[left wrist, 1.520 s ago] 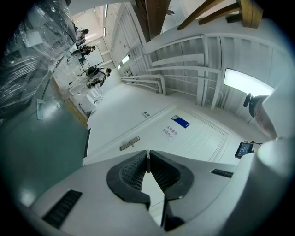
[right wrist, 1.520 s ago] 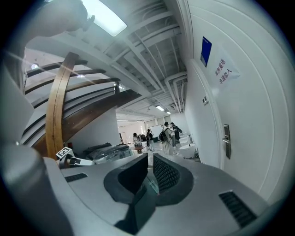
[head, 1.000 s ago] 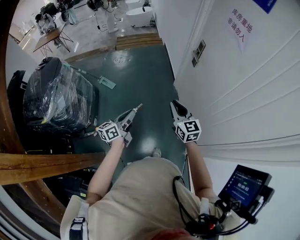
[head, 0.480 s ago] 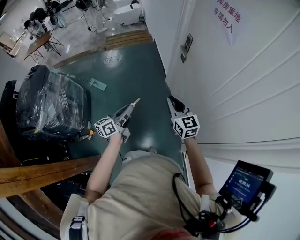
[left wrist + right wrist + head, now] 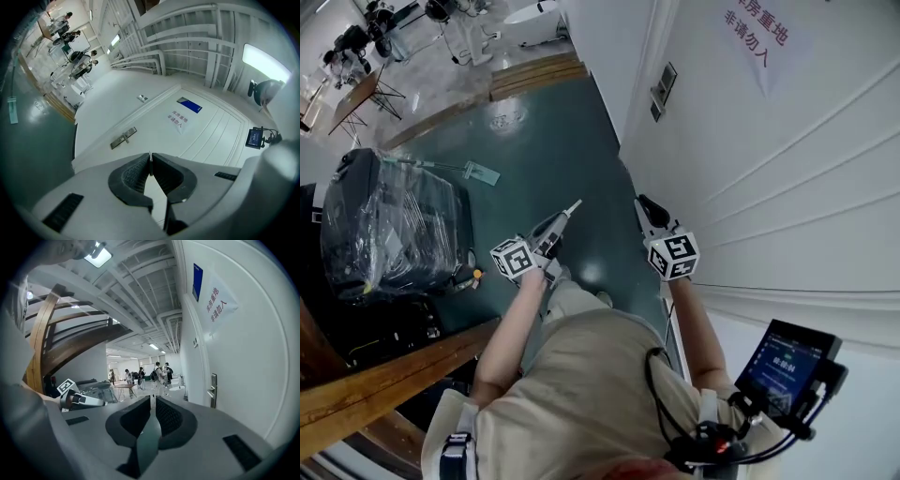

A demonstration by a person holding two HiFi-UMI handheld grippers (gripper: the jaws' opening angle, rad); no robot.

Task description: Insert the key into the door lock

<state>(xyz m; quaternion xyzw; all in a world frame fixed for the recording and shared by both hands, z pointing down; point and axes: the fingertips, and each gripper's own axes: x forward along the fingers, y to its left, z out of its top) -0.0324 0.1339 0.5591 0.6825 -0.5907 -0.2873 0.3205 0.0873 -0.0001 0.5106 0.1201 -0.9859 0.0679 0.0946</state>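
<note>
Key (image 5: 573, 206) clamped in closed left gripper (image 5: 561, 218); right gripper (image 5: 643, 202) closed, empty. Door lock (image 5: 661, 91) on white door (image 5: 787, 169) at 12 o'clock, well apart from both; film-wrapped luggage (image 5: 389, 225) at 9 o'clock on floor (image 5: 544, 150).

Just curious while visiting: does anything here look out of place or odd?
A mop lies flat on the floor, left out in the open. Near it a black case is wrapped in clear film. The door and lock look undamaged.
</note>
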